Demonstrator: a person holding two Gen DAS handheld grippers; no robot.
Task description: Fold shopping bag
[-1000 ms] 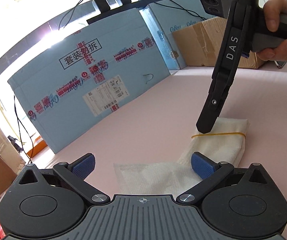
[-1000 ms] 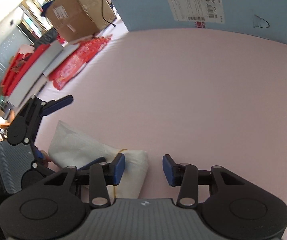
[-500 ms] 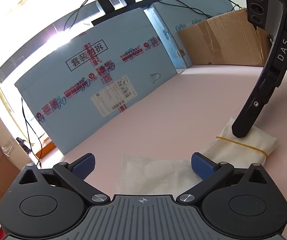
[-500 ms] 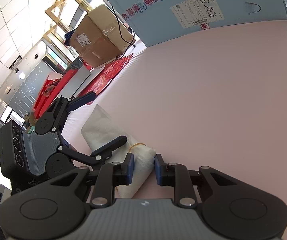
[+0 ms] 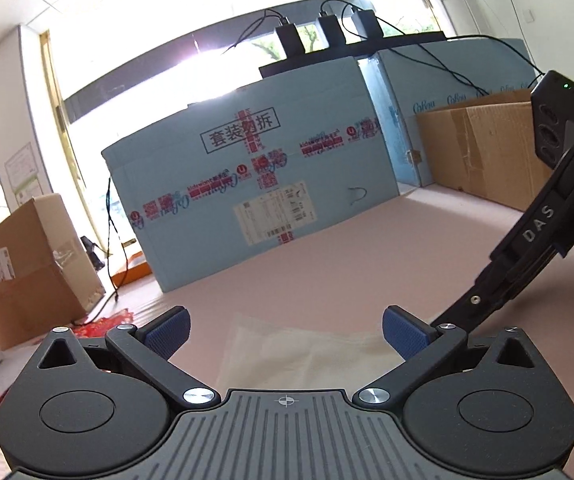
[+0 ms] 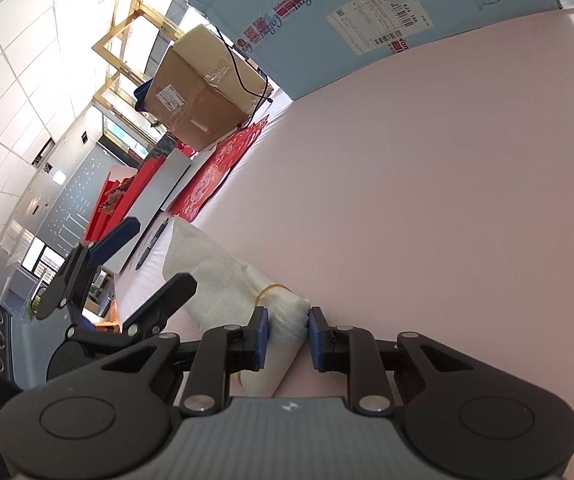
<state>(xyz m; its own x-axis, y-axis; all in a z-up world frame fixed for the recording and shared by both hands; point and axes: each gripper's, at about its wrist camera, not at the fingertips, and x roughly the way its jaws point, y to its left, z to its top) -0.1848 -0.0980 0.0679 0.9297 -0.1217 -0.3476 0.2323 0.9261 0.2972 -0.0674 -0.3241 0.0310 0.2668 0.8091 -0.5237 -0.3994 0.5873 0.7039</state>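
Shopping bag [image 6: 223, 280] lies folded into a white bundle on the pink bench [image 6: 447, 200], near its left edge, with a yellow rubber band [image 6: 269, 290] round one end. Bench is bare from the bundle out to the blue carton [image 5: 247, 184] at the far side; brown box [image 5: 483, 148] stands far right. Right gripper [image 6: 285, 334]: jaws have just been closing, now narrow, pads apparently pressing the banded end between them. Left gripper [image 5: 285, 328]: jaws wide apart, nothing between the pads, hovering over the bag's flat end.
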